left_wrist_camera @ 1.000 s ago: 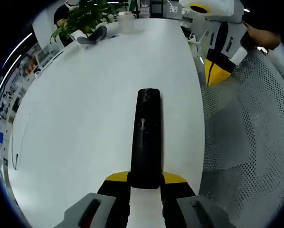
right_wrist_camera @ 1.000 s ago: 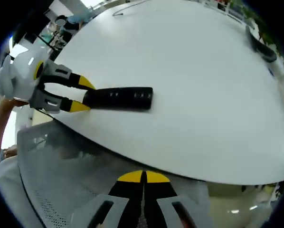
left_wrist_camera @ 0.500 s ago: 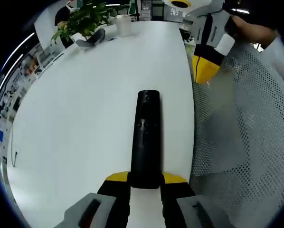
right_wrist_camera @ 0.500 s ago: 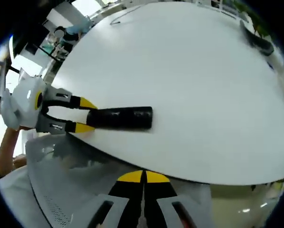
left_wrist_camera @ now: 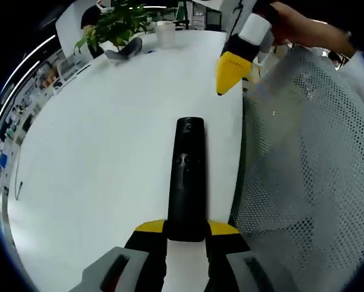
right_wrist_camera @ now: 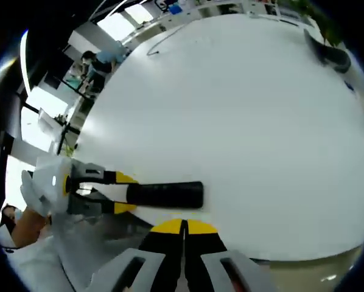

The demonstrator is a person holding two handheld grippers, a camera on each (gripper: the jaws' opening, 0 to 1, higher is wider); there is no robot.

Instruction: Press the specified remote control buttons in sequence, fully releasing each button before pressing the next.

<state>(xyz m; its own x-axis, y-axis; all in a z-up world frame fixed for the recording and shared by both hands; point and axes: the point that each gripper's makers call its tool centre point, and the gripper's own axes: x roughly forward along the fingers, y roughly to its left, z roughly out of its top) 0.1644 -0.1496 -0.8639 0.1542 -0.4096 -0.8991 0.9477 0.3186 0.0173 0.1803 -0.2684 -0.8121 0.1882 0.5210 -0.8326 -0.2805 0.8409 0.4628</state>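
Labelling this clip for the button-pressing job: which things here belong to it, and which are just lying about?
Job:
remote, on the white table
left gripper, shut on the remote's near end
right gripper, shut, empty

Lying about:
plant
white cup
dark object by the plant
mesh chair

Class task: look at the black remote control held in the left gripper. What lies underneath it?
The remote control lies over the white table, its near end clamped in the left gripper. The table surface directly beneath it is covered, so nothing there can be checked.

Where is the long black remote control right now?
In the left gripper view, the long black remote control sticks out from the left gripper, over the round white table near its edge.
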